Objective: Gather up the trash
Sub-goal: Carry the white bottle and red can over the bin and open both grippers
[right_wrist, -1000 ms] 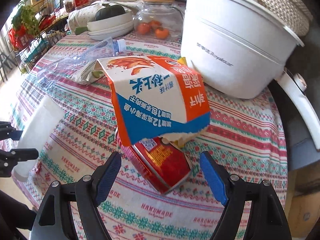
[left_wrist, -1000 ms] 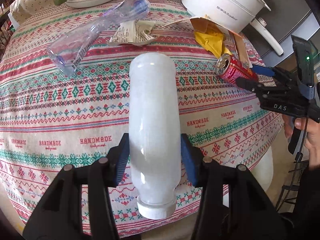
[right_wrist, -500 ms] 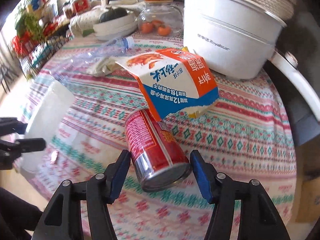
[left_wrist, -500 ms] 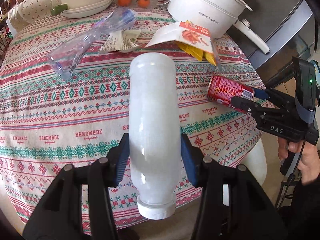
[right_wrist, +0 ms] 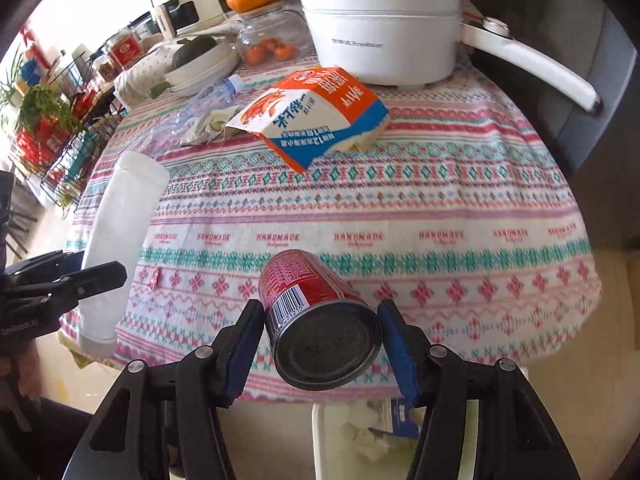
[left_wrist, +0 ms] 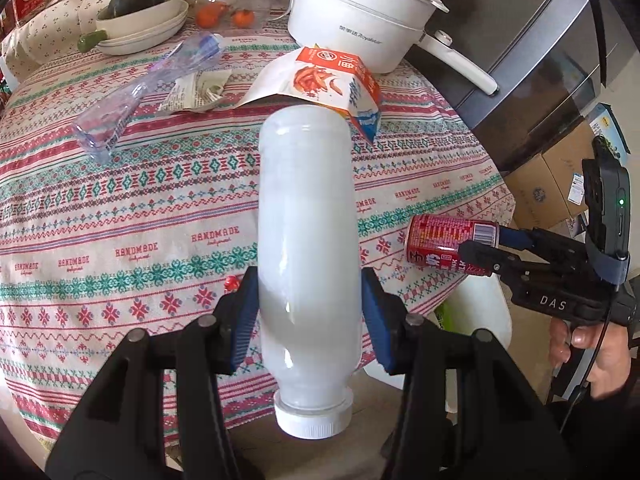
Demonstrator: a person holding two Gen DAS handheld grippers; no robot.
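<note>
Right gripper (right_wrist: 320, 344) clamps a red can (right_wrist: 316, 320) over the table's (right_wrist: 400, 208) edge, its base toward the camera, its axis along the fingers. Left gripper (left_wrist: 308, 316) grips a frosted white bottle (left_wrist: 306, 240), cap nearest the camera. A white bin (right_wrist: 320, 440) sits below; a patterned cloth (left_wrist: 120, 200) covers the round table.

We find both wrist cameras close above the counter (left_wrist: 120, 208) edge, facing forward along each gripper. The left view looks across toward the white pot (left_wrist: 360, 28); the right view faces likewise, sharing the snack bag (right_wrist: 320, 112).
</note>
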